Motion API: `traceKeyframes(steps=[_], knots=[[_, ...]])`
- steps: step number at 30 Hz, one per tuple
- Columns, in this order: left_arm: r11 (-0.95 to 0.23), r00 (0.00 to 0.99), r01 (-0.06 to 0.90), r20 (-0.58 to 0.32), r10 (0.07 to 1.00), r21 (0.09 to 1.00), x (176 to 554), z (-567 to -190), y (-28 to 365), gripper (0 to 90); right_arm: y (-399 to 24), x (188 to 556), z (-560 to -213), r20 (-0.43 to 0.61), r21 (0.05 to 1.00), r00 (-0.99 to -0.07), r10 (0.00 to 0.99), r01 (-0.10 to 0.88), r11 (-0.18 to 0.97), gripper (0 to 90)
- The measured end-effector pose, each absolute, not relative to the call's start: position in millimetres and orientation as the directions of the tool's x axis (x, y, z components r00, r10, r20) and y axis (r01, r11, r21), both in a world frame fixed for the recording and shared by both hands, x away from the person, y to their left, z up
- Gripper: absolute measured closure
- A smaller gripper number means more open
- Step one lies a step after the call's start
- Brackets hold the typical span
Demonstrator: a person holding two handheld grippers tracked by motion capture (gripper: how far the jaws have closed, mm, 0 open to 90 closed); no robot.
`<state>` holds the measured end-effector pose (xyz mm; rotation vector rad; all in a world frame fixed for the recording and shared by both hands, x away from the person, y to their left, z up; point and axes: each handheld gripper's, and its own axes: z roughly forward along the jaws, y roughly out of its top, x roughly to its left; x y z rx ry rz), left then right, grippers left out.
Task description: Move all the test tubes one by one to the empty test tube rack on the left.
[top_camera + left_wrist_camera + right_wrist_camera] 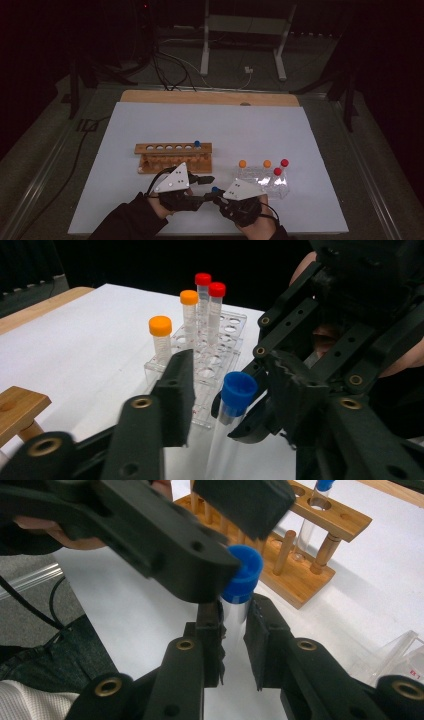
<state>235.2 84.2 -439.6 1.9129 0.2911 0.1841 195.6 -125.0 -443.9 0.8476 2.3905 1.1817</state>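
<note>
A clear tube with a blue cap [244,571] stands upright between my two grippers near the table's front edge. My right gripper [235,625] is shut on the tube's clear body just below the cap. My left gripper [232,385] is open, its jaws on either side of the blue cap [239,389]; one pad [176,390] stands clearly apart from it, the other lies close beside it. In the high view the left gripper [207,188] and the right gripper [218,195] meet tip to tip at the cap [215,189].
A wooden tube rack [173,149] sits behind the grippers with one blue-capped tube [197,144] at its right end. To the right stands a clear plastic rack [260,181] with two orange-capped tubes [160,326] and two red-capped tubes [217,289].
</note>
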Motion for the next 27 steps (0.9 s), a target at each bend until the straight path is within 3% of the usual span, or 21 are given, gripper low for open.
traceKeyframes(steps=[15,22,27], knots=[[-0.370,0.958,0.088,0.023,0.286,0.925,234.6,-441.4,78.9,75.7,-126.4,196.0,-443.2,-0.041,0.804,-0.758,0.651,0.362,0.471,77.0],[-0.379,0.956,0.066,0.051,0.290,0.923,233.6,-440.2,79.1,77.4,-126.7,196.5,-443.3,-0.037,0.809,-0.758,0.651,0.360,0.465,75.8],[-0.375,0.948,0.055,0.071,0.312,0.925,235.7,-434.9,86.4,77.7,-129.3,195.9,-440.6,-0.037,0.832,-0.735,0.677,0.353,0.428,51.2]])
